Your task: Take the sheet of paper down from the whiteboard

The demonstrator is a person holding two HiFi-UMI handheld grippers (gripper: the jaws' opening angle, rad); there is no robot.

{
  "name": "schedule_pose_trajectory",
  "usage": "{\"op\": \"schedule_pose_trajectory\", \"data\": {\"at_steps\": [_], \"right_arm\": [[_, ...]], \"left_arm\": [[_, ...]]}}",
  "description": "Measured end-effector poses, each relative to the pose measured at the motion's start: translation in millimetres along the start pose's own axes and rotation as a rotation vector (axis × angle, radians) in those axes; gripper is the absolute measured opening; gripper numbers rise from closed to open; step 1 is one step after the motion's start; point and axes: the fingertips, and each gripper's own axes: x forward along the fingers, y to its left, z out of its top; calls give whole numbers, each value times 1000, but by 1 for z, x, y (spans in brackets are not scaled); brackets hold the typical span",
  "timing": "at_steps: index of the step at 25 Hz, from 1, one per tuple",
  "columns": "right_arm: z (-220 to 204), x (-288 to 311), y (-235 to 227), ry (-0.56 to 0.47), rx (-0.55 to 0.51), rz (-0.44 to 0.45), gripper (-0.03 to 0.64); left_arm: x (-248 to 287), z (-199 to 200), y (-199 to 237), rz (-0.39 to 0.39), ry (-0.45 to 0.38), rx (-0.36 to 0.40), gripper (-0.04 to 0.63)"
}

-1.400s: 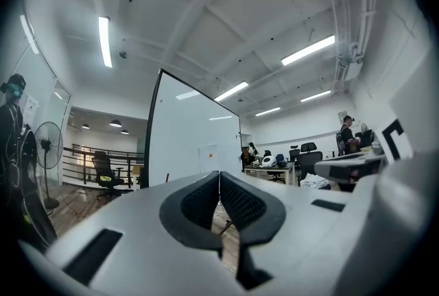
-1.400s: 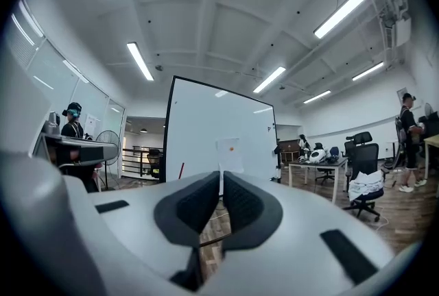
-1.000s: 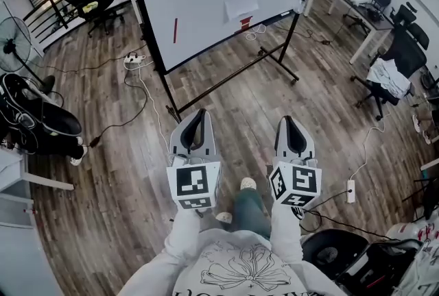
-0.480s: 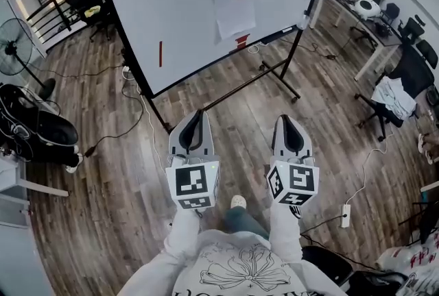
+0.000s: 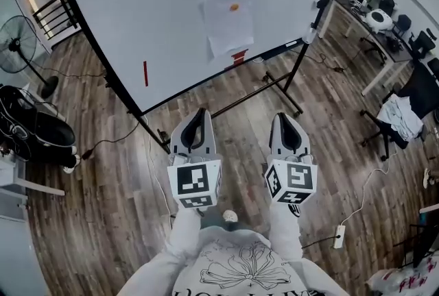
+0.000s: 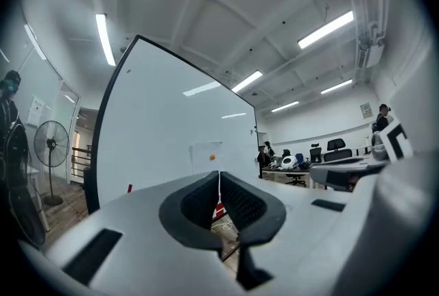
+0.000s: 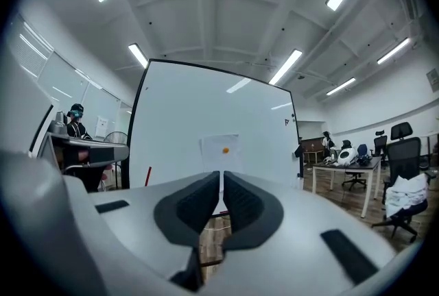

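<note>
Two closed grippers facing the pinned sheet

Nearest the camera, pale sleeves (image 5: 182, 233) carry the left gripper (image 5: 199, 113) and the right gripper (image 5: 284, 116) side by side, both pointing level toward the board. Each gripper's own view shows its jaws pressed together with nothing between them. Under and ahead of them lies a wood-plank floor (image 5: 240, 127).

Further on stands the whiteboard (image 5: 137, 7) on a black stand, well apart from both grippers. The sheet of paper (image 5: 228, 24) hangs on the board's right half. It is in portrait, its long axis running up and down the board, with its top edge uppermost. The sheet is white and looks blank, and a small round orange magnet (image 5: 234, 7) sits near the middle of its top. Its lower edge ends just above a small red thing (image 5: 239, 57) at the board's bottom rail. A red marker (image 5: 145, 73) clings to the board low down, left of the sheet.

Beyond the board, a fan (image 5: 15, 51) stands at the left and a desk (image 5: 350, 14) with office chairs at the right
</note>
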Motion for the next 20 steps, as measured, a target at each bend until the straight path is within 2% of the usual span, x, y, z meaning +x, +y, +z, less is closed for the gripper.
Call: {"op": "schedule_pose_trajectory", "data": {"at_steps": [11,20], "right_arm": [[-13,85,-39,22,14,25,15],[-7,192,-62,3,-9,64,15]], "left_arm": [[85,-17,20,60,40,5,6],[193,-17,45,87,17,-5,6]]}}
